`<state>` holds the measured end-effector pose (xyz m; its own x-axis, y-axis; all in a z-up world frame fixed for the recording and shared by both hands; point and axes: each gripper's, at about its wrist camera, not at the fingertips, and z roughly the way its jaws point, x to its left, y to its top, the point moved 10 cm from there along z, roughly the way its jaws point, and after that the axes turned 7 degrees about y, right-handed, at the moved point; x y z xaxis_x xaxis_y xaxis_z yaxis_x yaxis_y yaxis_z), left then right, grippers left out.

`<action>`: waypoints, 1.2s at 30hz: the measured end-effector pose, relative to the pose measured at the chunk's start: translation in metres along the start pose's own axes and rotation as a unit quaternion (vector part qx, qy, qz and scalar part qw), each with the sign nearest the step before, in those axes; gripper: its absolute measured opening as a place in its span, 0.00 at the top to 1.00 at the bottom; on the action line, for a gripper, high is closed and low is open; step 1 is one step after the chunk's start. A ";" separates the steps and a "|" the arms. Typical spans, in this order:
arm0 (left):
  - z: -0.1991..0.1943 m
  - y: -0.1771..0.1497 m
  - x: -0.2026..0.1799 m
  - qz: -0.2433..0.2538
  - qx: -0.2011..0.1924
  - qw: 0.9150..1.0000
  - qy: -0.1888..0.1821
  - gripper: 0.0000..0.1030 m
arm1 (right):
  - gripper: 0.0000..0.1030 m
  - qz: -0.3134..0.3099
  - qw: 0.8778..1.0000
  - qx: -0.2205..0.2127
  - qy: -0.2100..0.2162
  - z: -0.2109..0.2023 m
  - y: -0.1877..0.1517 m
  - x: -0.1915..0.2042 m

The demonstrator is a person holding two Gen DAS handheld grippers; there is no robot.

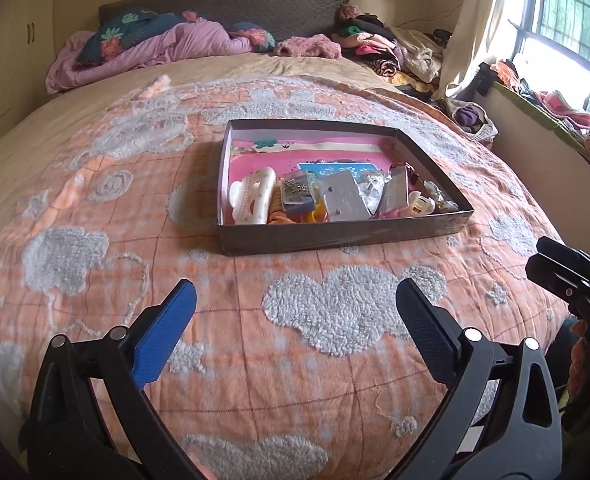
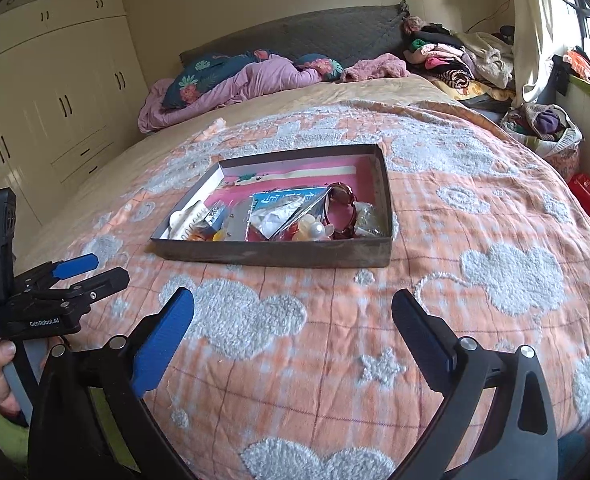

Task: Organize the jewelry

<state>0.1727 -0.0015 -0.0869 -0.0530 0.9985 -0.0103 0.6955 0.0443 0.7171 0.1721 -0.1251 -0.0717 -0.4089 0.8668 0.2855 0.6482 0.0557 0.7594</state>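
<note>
A shallow dark cardboard box with a pink lining sits on the orange bedspread; it also shows in the right wrist view. Its near half holds a white hair clip, a grey card, plastic packets, small beads and red sunglasses. My left gripper is open and empty above the bedspread, short of the box. My right gripper is open and empty, also short of the box. Each gripper shows at the edge of the other's view.
Purple bedding and pillows lie at the headboard. A clothes pile fills the far right corner by the curtain. Cream wardrobes stand to the left. A red box sits on the floor at the right.
</note>
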 end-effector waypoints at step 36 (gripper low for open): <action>-0.014 -0.002 0.006 -0.004 -0.001 1.000 0.011 0.09 | 0.04 -0.009 1.000 -0.002 0.000 -0.007 -0.001 0.010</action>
<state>0.1606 0.0039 -0.0790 -0.0742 0.9972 0.0001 0.6933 0.0515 0.7188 0.1632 -0.1202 -0.0654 -0.4208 0.8654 0.2720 0.6379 0.0691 0.7670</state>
